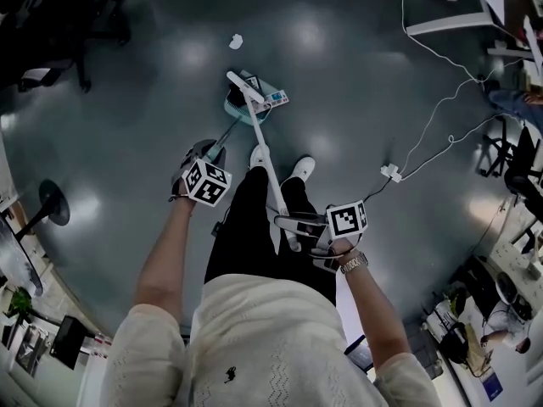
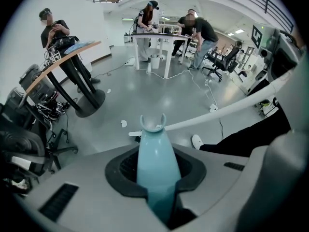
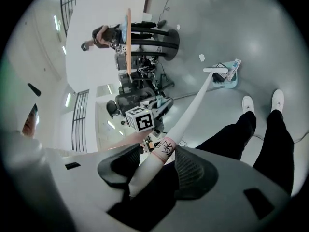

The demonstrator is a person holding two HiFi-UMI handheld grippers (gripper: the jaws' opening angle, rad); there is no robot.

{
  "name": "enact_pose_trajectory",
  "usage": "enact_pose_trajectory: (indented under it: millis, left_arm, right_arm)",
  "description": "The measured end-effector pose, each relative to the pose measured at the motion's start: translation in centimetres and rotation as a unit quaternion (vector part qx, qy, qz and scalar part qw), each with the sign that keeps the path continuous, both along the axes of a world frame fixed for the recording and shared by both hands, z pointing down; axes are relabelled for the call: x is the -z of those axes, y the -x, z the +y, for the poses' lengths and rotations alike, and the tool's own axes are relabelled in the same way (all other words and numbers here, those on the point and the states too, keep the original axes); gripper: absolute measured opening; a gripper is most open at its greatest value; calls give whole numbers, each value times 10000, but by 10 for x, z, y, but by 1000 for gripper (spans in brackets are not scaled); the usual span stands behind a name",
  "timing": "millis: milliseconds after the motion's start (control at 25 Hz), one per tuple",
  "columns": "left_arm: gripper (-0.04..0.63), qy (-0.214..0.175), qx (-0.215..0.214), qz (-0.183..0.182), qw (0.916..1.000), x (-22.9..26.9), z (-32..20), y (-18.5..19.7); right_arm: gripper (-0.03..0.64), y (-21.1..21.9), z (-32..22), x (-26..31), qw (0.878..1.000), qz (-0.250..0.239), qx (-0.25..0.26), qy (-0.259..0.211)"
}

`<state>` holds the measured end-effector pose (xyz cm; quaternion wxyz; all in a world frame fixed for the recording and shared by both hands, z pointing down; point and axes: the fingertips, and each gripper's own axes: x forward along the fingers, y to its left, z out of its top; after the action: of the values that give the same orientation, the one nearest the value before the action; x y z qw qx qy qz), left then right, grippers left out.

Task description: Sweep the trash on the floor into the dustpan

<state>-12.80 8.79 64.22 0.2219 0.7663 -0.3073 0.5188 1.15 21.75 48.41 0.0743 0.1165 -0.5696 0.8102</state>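
My left gripper is shut on the pale teal dustpan handle, which fills the gap between its jaws in the left gripper view. The teal dustpan stands on the floor ahead of the person's white shoes, with a printed wrapper at its mouth. My right gripper is shut on the white broom handle; the broom head rests at the dustpan. A crumpled white paper scrap lies on the floor beyond the pan, apart from it.
A white cable with a power strip runs across the floor at right. Office chairs stand at upper left, a round table base at left, and desks at right. Several people stand at tables further off.
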Motion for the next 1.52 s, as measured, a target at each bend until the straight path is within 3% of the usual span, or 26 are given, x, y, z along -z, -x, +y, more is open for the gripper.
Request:
enact_pose_trajectory:
  millis: [160, 640, 960, 1240, 1520]
  left_arm:
    - [92, -64, -310, 1, 9995, 5, 15, -4]
    - [92, 45, -366, -116, 9993, 4, 58, 5]
    - [92, 22, -401, -102, 9991, 3, 66, -14]
    - [92, 50, -453, -68, 9989, 2, 69, -21]
    - [92, 73, -429, -39, 9990, 0, 76, -34]
  right_arm:
    - [216, -16, -14, 22, 9973, -384, -625, -80]
    - [216, -76, -22, 19, 9928, 212, -1044, -555]
    - [216, -86, 10, -3, 9909, 320, -1276, -288]
    - [220, -58, 56, -24, 9947, 375, -939, 188]
    - [220, -27, 77, -27, 9992, 389, -81, 69]
